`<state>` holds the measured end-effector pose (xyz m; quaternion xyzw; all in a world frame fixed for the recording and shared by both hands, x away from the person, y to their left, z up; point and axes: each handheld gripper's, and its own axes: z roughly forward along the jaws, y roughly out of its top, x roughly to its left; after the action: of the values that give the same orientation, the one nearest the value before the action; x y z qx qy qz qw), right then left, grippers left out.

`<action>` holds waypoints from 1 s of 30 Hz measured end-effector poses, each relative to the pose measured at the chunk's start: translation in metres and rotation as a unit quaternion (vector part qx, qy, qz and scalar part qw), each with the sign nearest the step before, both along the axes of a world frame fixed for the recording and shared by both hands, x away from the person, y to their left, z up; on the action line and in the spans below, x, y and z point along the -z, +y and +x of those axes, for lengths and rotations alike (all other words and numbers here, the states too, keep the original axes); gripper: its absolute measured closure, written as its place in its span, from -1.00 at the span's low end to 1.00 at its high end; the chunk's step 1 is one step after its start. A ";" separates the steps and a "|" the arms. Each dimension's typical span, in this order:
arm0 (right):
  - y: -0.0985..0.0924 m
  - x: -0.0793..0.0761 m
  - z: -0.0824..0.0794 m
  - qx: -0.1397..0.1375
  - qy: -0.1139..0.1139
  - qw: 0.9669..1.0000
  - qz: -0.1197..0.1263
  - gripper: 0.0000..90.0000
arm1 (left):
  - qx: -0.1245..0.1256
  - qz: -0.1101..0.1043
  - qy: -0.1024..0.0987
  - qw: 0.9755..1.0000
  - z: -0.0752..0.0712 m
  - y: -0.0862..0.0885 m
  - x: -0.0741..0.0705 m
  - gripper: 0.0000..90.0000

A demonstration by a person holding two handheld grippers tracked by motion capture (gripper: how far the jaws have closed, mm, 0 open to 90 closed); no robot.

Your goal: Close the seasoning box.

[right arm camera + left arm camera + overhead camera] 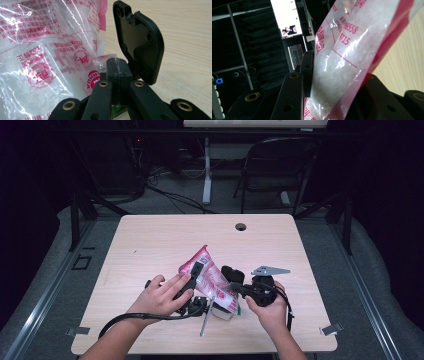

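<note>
Holding up a pink-and-clear plastic bag (209, 276) over the wooden table (150, 245), both grippers have a piece of it.

Biggest thing first: the bag stands tilted between the two hands. Left gripper (194, 276) has its jaws part-way closed around the bag's side, film squeezed between them. Right gripper (116, 66) is pinched tight on a little corner of the clear film, with the bag just left of its jaws.

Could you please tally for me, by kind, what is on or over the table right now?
Plastic bags: 1, the pink-printed clear bag
Grippers: 2, left gripper and right gripper
Metal rods: 1, the thin rod
Hands: 2, left hand and right hand
Total: 6
</note>
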<state>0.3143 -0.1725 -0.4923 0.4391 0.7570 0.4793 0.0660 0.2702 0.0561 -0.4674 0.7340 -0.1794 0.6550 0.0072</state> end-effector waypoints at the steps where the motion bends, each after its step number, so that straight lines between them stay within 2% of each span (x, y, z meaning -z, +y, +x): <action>1: 0.000 0.000 0.000 0.000 0.000 1.000 -0.001 1.00 | 0.000 0.000 0.001 1.000 0.000 0.000 0.000 0.55; 8: -0.001 0.002 0.001 0.003 0.003 1.000 -0.001 1.00 | 0.006 -0.002 -0.001 1.000 -0.001 0.000 0.001 0.55; 10: -0.002 0.002 0.001 0.004 0.004 1.000 -0.002 1.00 | 0.005 0.004 -0.001 1.000 -0.001 -0.002 0.000 0.56; 15: -0.003 0.002 0.001 0.007 0.003 1.000 0.001 1.00 | 0.011 0.002 -0.006 1.000 -0.001 -0.002 0.000 0.56; 20: -0.003 0.002 0.000 0.008 0.001 1.000 -0.001 1.00 | 0.009 0.001 -0.001 1.000 -0.001 -0.003 -0.001 0.56; 30: -0.003 0.002 0.000 0.006 0.004 1.000 -0.004 1.00 | 0.013 -0.001 -0.005 1.000 -0.001 -0.004 -0.001 0.56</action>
<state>0.3138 -0.1759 -0.4943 0.4454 0.7564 0.4743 0.0671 0.2695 0.0520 -0.4659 0.7283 -0.1882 0.6587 0.0161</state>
